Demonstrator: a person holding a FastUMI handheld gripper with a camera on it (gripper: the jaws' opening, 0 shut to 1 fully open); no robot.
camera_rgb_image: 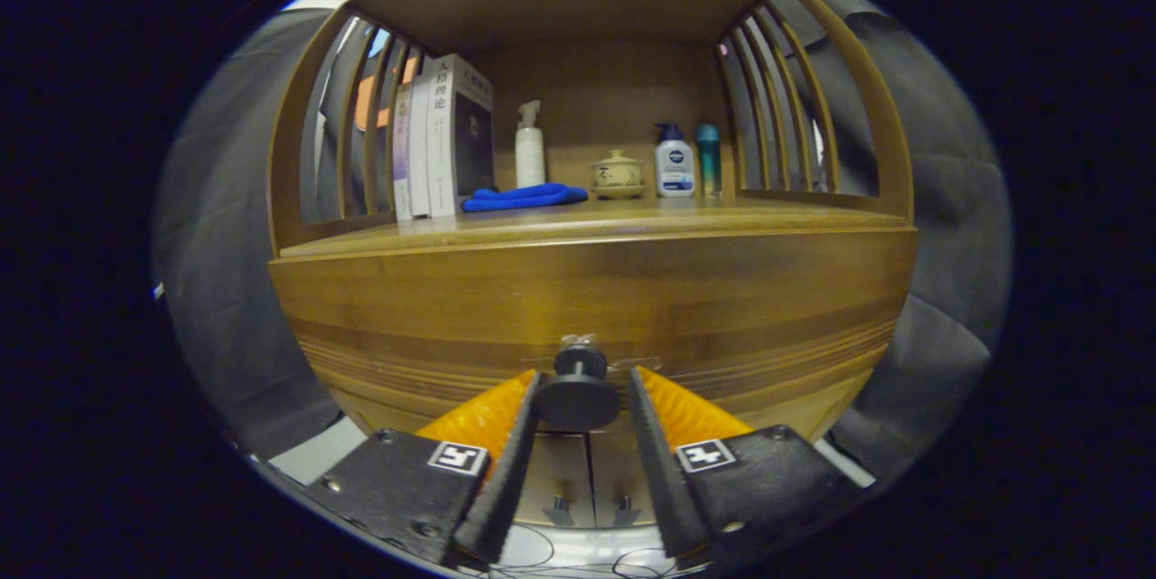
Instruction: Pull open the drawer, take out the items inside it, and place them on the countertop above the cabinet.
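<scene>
Gripper [580, 380]: my fingers stood slightly apart, flanking the knob [578, 394]; real contact I couldn't tell.
Drawer [591, 308]: closed, directly ahead.
Writing: beyond, book [459, 135] spine lettering too small to read.

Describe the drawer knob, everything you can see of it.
The drawer knob is a dark, round knob with a broad disc-shaped head, a narrower neck and a smaller collar behind it, matte like plastic or painted metal. It juts straight out from the middle of the wooden drawer front, below the countertop. It sits between the fingers of the gripper; one finger looks to touch the head, while a thin gap shows at the other, so it is not yet clamped.
</scene>
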